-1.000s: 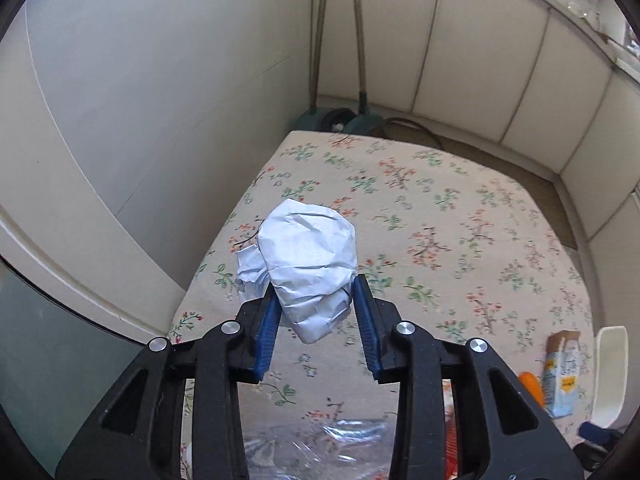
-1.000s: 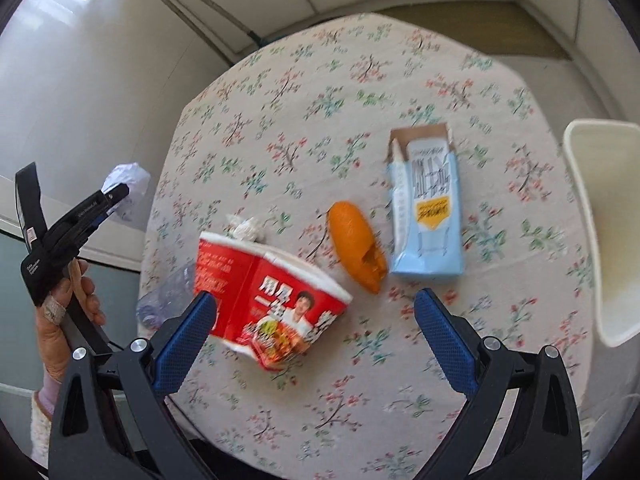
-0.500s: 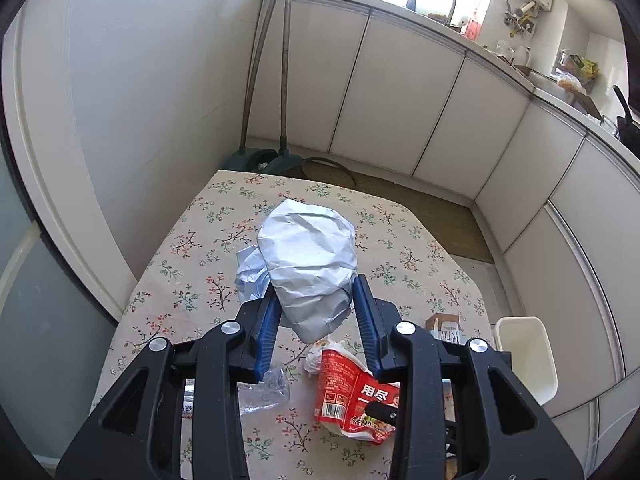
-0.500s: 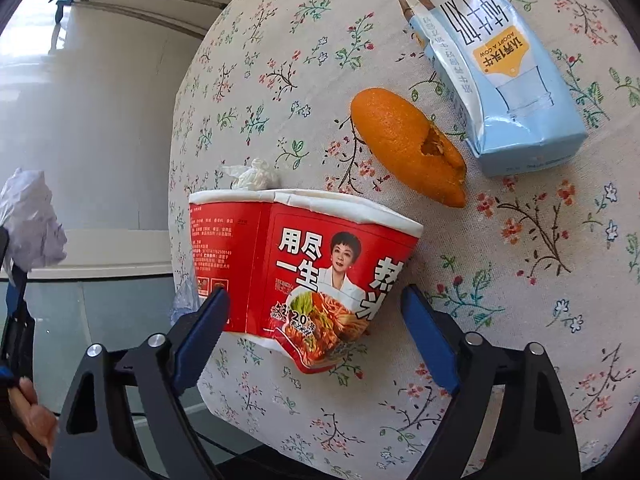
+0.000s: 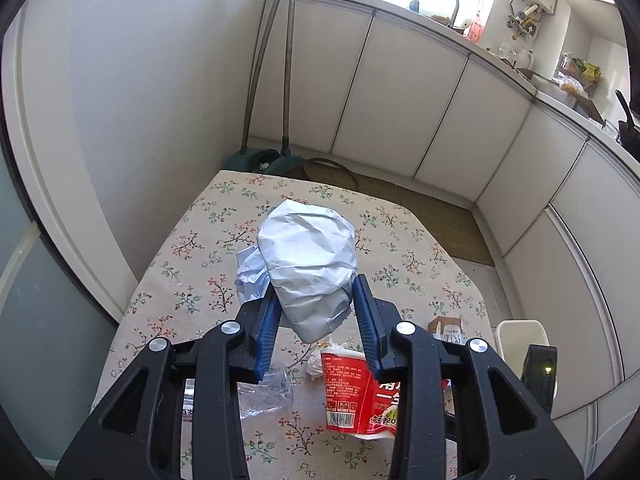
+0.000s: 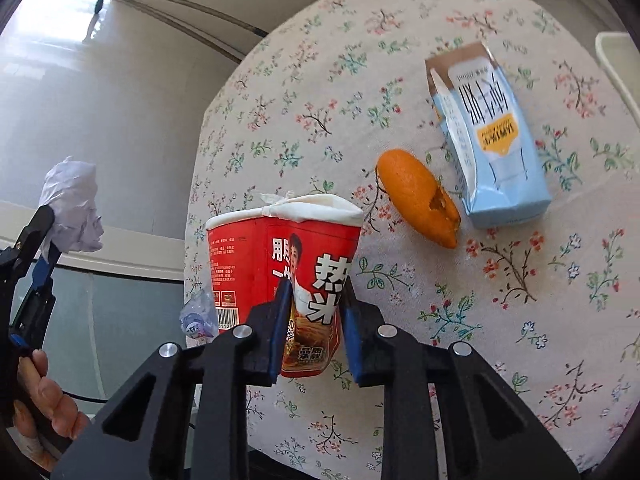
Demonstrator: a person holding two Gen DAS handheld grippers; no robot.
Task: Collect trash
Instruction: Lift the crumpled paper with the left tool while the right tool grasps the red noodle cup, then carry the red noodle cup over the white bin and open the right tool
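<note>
My left gripper [image 5: 314, 312] is shut on a crumpled white paper ball [image 5: 308, 260] and holds it high above the floral table [image 5: 208, 280]. It also shows at the left of the right wrist view [image 6: 72, 208]. My right gripper [image 6: 314, 320] is shut on a red instant-noodle cup [image 6: 280, 264], squeezing its side; the cup also shows in the left wrist view [image 5: 352, 392]. An orange peel [image 6: 416, 196] and a light-blue milk carton [image 6: 488, 136] lie on the table beyond the cup.
A crushed clear plastic bottle [image 5: 264, 392] lies at the table's near left edge. A white bin [image 5: 520, 344] stands off the table's right side. A broom and dustpan [image 5: 264, 80] lean in the far corner by white cabinets.
My right gripper has closed onto the noodle cup, which it only straddled before. My left gripper has risen and tilted up with the paper ball.
</note>
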